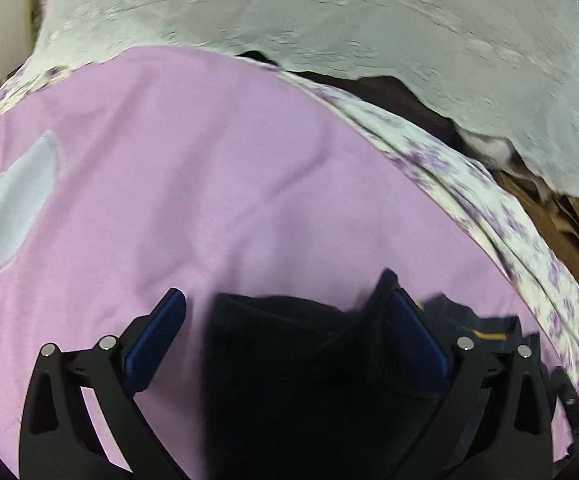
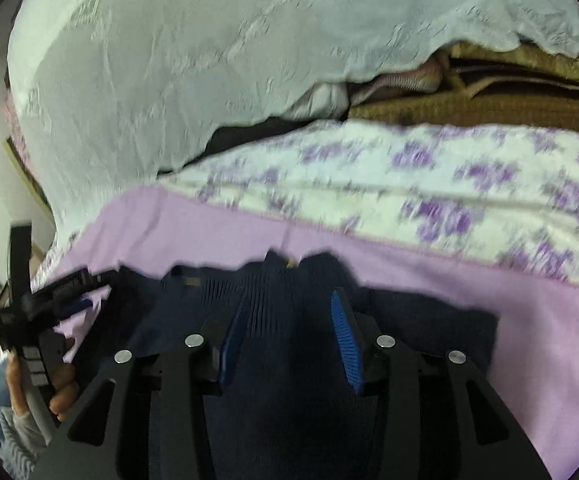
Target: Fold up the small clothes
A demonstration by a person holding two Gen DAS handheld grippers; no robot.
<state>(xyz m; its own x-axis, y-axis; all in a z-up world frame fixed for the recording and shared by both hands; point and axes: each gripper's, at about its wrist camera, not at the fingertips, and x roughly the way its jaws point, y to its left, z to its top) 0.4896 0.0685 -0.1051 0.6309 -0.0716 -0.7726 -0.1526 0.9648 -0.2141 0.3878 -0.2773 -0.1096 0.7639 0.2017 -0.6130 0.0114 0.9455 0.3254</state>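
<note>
A dark navy knit garment [image 1: 289, 360] lies on a lilac sheet [image 1: 209, 180]. My left gripper [image 1: 281, 292] hangs over its edge with the jaws wide apart. One blue pad [image 1: 161, 332] is over bare sheet, and the other sits above the cloth. In the right wrist view the same garment [image 2: 409, 320] spreads under my right gripper [image 2: 289, 304]. Its jaws stand partly apart with a ribbed fold of the knit between them, and the pads do not clearly press on it. At the far left of that view a hand [image 2: 61, 392] holds the left gripper [image 2: 49, 300].
A white blanket with purple flowers [image 2: 369, 168] borders the lilac sheet [image 2: 449, 280] at the back. Behind it a white lace cloth [image 2: 169, 60] drapes over a pile, with brown woven things [image 2: 489, 108] beside it. A pale round patch [image 1: 13, 204] marks the sheet at left.
</note>
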